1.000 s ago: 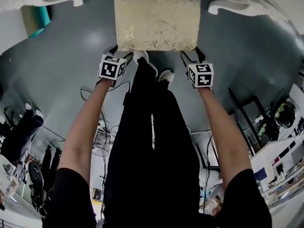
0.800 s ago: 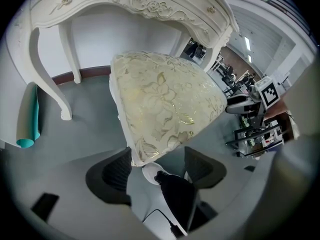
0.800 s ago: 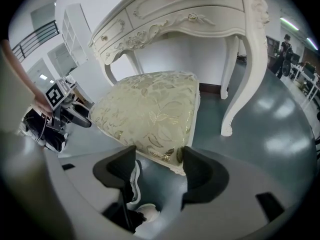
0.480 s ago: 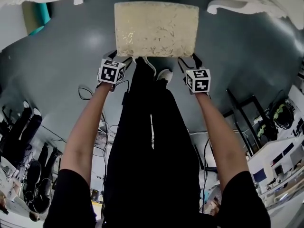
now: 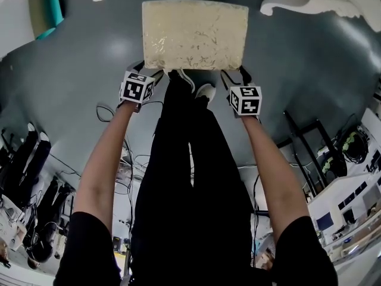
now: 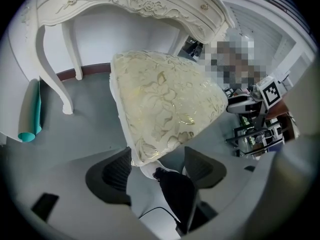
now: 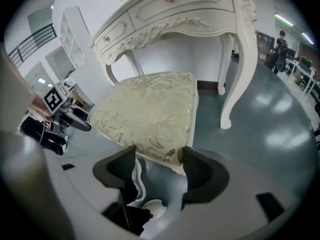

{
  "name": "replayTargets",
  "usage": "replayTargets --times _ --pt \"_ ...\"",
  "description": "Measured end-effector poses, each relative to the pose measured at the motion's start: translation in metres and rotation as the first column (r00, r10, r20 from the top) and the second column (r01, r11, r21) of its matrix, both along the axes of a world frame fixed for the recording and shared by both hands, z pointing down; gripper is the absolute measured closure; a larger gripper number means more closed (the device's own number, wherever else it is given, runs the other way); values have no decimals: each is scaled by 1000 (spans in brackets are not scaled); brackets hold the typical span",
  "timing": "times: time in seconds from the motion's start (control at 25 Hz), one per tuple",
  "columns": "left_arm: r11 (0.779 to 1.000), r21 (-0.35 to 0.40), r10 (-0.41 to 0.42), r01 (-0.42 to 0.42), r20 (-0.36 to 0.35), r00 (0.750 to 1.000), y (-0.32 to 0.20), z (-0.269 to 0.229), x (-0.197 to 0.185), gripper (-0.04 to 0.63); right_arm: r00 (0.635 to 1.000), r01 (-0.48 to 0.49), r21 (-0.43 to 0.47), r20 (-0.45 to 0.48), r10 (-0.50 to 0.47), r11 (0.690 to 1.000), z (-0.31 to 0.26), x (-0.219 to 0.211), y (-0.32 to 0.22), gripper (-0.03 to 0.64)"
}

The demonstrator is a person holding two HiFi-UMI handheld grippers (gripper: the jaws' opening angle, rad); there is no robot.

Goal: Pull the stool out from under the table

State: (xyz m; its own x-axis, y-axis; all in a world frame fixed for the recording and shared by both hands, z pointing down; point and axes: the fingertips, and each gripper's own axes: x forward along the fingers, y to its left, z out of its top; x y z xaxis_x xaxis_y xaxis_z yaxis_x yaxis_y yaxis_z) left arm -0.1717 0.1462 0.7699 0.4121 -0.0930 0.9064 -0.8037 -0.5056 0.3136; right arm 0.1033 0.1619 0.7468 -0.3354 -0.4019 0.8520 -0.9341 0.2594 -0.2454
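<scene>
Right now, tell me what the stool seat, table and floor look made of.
The stool seat: cream woven fabric, shiny gold floral pattern, likely brocade. The table: white-painted carved wood, probably, slight sheen. The floor: smooth grey coating, perhaps epoxy; it mirrors lights.

I am wearing a black short-sleeved top [image 5: 89, 243], black trousers [image 5: 190, 177] and white shoes [image 5: 206, 92]. My left gripper [image 5: 149, 70] is carrying a white left cube [image 5: 137, 89] printed with black square markers, and my right gripper [image 5: 234, 74] is carrying a matching right cube [image 5: 245, 100]. Up close, both grippers are showing a smooth pale grey body ending in two dark grey, rounded jaws; the left one's pads [image 6: 116, 173] are showing fine ribbing.
</scene>
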Motion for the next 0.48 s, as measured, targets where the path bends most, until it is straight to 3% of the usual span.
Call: replayTargets --times 0.24,0.48 --pt "999 20 -36 36 2 999 -5 0 -3 259 1000 15 -11 19 -14 1000 0 -4 5 319" --pt "1000 9 17 -17 17 1000 6 2 -2 259 999 -11 -11 34 11 1000 1 -1 15 319"
